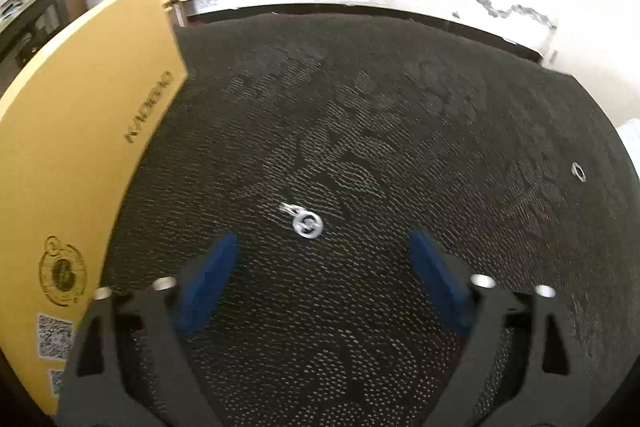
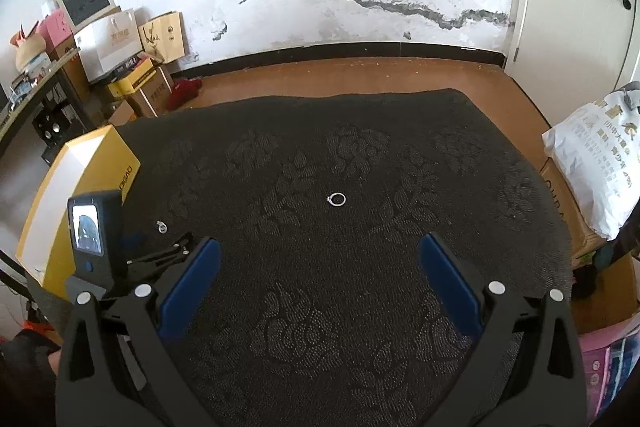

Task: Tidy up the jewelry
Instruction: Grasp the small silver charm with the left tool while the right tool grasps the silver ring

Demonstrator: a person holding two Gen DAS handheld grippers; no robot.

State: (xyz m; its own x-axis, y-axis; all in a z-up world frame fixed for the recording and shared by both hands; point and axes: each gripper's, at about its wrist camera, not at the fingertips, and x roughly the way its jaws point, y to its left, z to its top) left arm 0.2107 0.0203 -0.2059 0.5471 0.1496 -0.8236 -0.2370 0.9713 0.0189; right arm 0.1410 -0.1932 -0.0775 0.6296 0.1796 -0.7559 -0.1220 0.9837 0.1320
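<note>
Your left gripper is hanging open just above the dark patterned cloth, blue pads touching nothing; the small silver round pendant is lying just beyond them. Your right gripper is gaping wide and empty, the thin silver ring lying farther off. The yellow cardboard box is standing at the far left.

Dark floral cloth bears a ring; pendant; yellow box.
</note>
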